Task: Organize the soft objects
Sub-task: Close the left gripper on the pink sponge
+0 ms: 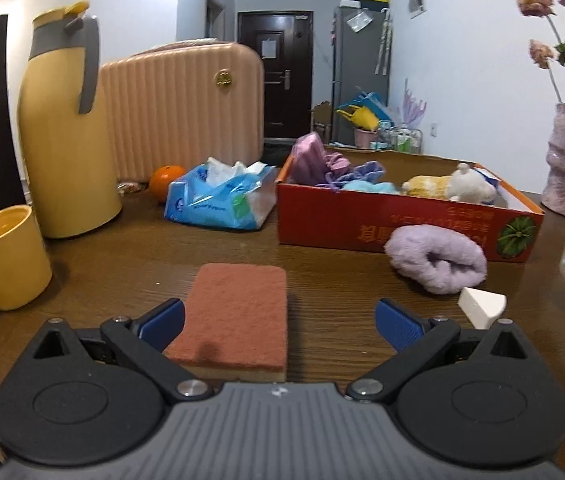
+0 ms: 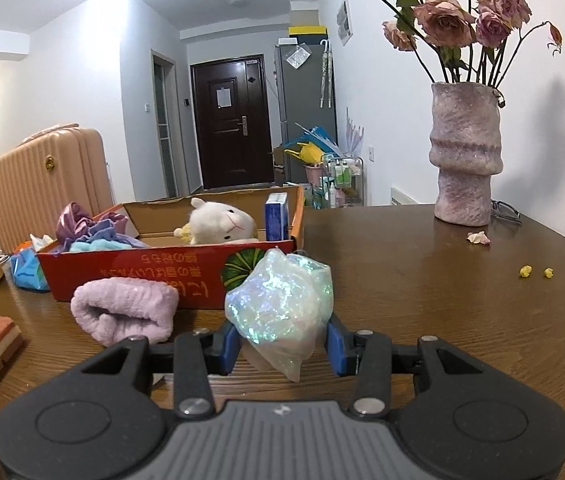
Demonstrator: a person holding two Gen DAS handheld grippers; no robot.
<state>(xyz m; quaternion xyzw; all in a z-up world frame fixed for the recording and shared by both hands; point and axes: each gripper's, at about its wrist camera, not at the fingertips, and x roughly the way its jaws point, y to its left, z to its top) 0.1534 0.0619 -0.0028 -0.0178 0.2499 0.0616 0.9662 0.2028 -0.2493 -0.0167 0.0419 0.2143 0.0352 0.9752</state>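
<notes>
A: Status on the right gripper [image 2: 282, 344]?

B: Pinching the iridescent pouch [image 2: 278, 300] between its blue pads, clear of the table [image 2: 422, 280]. The grab looks finished; carry step is in hand.

A: Target?

B: Red cardboard box [image 2: 162, 272], just ahead and slightly left of the claw, already holding a plush toy [image 2: 222, 222] and cloths. Rolled lilac towel [image 2: 122, 312] lies ahead-left, against the box front.

A: Next move?

B: My read: lift over the front wall, then release inside. The pouch is slippery, so keep the squeeze.

A: Left gripper [image 1: 278, 324]?

B: Spread wide. Brown sponge [image 1: 238, 320] sits between the fingers, touching the left pad, not clamped. Needs closing first.
</notes>
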